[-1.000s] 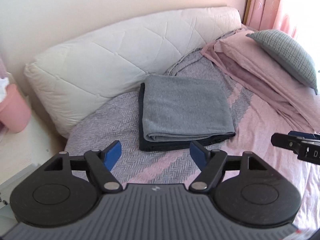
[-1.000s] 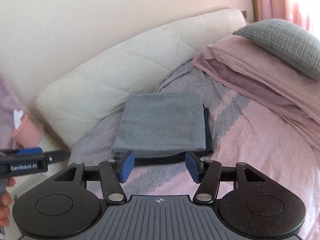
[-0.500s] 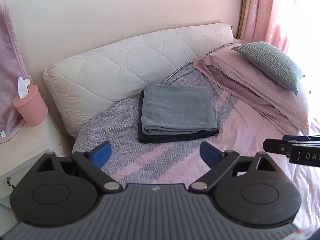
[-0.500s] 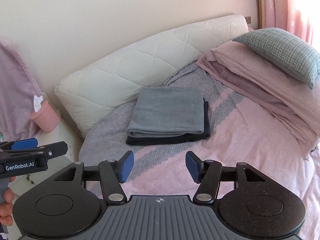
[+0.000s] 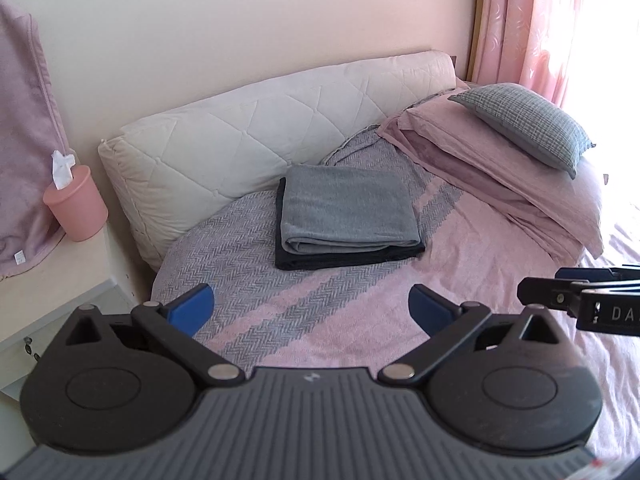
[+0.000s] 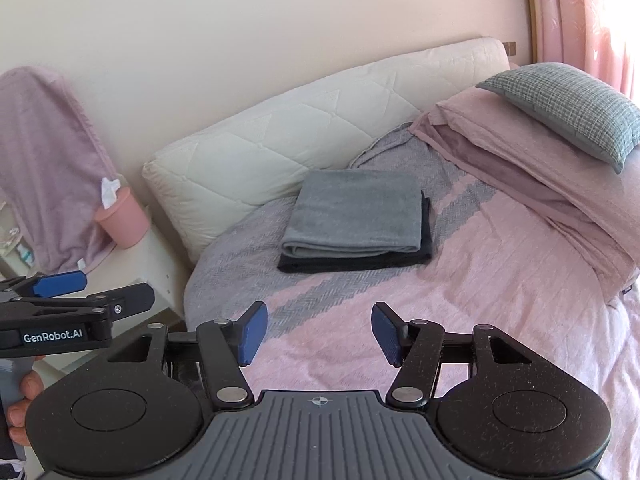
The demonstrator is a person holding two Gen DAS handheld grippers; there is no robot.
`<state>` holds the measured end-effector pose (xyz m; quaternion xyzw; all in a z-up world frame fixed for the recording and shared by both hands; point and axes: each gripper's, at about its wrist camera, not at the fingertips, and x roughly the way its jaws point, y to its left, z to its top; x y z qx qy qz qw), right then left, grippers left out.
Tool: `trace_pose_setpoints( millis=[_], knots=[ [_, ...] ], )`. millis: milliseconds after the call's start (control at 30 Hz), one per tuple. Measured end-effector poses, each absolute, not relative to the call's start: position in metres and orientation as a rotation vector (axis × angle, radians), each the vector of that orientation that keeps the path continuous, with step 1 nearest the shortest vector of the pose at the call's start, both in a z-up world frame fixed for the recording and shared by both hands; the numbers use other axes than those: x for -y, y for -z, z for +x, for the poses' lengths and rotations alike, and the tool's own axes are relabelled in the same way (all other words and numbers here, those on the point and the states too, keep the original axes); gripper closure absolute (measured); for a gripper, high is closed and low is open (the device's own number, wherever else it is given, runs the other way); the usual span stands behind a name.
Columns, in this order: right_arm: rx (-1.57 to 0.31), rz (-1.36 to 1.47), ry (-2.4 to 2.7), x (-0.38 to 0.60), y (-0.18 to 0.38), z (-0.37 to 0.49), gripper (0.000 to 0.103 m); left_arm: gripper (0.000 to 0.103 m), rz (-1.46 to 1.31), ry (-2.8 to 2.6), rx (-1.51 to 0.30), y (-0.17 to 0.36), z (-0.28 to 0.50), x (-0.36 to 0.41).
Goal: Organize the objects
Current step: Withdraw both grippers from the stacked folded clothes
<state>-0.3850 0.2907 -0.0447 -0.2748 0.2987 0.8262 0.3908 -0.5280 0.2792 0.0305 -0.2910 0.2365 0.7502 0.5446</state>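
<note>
Both empty: left gripper (image 5: 311,307) spread wide, right gripper (image 6: 319,332) parted, folded grey towels (image 5: 346,216) frame centre.

Daylight fills the room, soft and fairly bright. It comes through the pink curtain (image 5: 532,20) at the right, where the left wrist view burns out to white over the far edge of the bed (image 5: 500,272). The folded grey towel (image 6: 356,212) casts only a faint shadow on its near side. Both views bend strongly at the edges, with dark rounded corners. The bed and wall (image 6: 280,20) are sharp; the nearest part of each camera's own mount looks slightly soft.
</note>
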Motion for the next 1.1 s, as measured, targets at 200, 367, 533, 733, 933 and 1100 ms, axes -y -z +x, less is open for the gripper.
trace_pose_setpoints(
  millis=[200,367,533,733,933,1100],
  knots=[
    [-0.738,-0.721,-2.108,-0.276,0.048,-0.388,0.048,0.001,-0.709,-1.767,-0.573,-0.024,-0.526,-0.271],
    [-0.751,-0.733,-2.107,-0.272,0.053,-0.390,0.048,0.001,-0.735,-1.751,-0.593,-0.015,-0.525,-0.269],
    [-0.758,-0.747,-2.099,-0.273,0.058,-0.393,0.048,0.001,-0.749,-1.740,-0.602,-0.010,-0.526,-0.270],
    [-0.761,-0.764,-2.103,-0.276,0.061,-0.397,0.048,0.001,-0.753,-1.743,-0.608,-0.008,-0.528,-0.274],
    [-0.757,-0.769,-2.100,-0.281,0.062,-0.403,0.048,0.001,-0.756,-1.739,-0.610,-0.006,-0.534,-0.280],
    [-0.763,-0.771,-2.095,-0.289,0.064,-0.409,0.048,0.001,-0.756,-1.734,-0.615,-0.005,-0.538,-0.288]
  ],
)
